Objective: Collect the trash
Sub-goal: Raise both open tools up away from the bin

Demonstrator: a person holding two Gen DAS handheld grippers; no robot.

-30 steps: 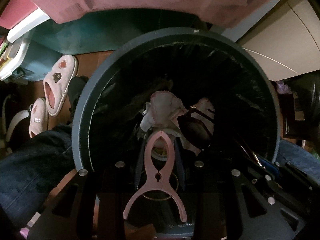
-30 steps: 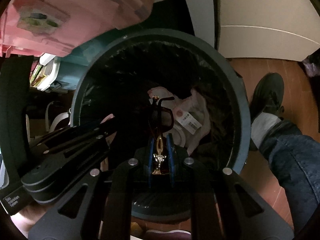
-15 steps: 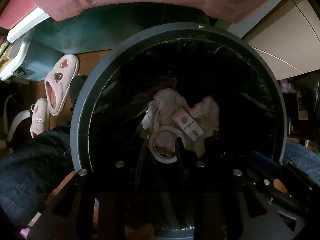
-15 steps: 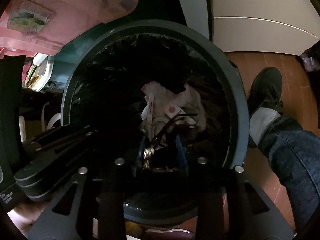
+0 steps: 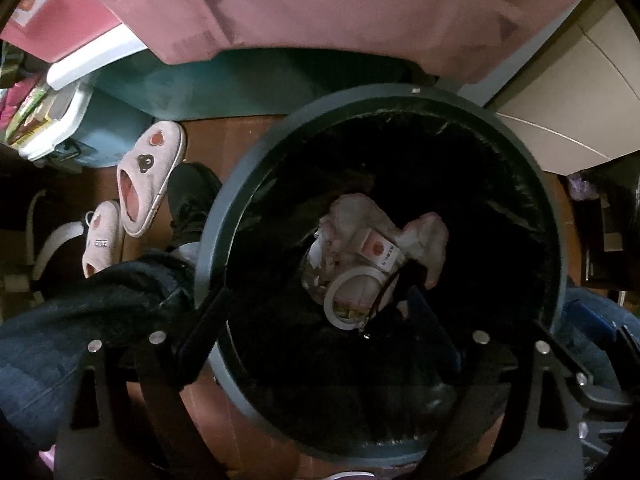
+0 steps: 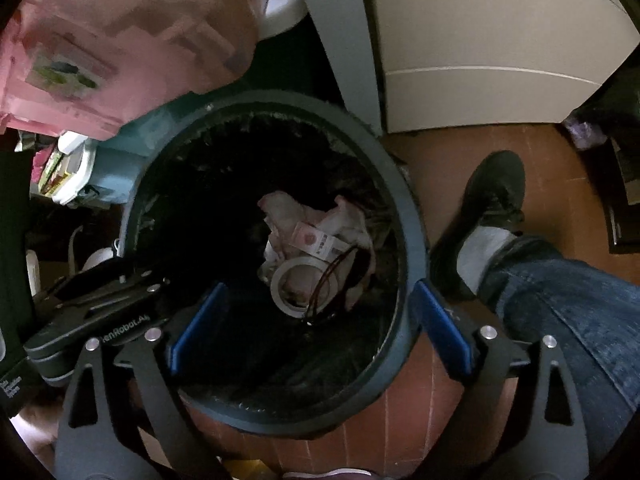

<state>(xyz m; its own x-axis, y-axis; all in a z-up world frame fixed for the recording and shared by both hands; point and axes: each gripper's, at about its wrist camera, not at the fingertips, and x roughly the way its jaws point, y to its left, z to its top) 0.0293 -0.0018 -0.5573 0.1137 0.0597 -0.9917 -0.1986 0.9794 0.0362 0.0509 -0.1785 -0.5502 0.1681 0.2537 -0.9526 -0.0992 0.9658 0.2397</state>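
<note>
Hovering spread and empty over the bin point(image 5: 256, 184), the left claw point(image 5: 320, 344) and right claw point(image 6: 318, 344) have both just been opening, with nothing between their jaws.
Dropped trash lies at the bottom: sunglasses point(image 6: 332, 284) across a tape roll point(image 6: 296, 284) on crumpled wrappers point(image 5: 360, 228). Judged step: release finished; next, fetch more trash. Dark liner hides anything else inside.

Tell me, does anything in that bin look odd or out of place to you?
Yes: a pair of dark sunglasses lies in the bin on top of a roll of white tape and crumpled pinkish wrappers. The sunglasses look intact, which seems odd among rubbish. Nothing has spilled onto the floor.
</note>
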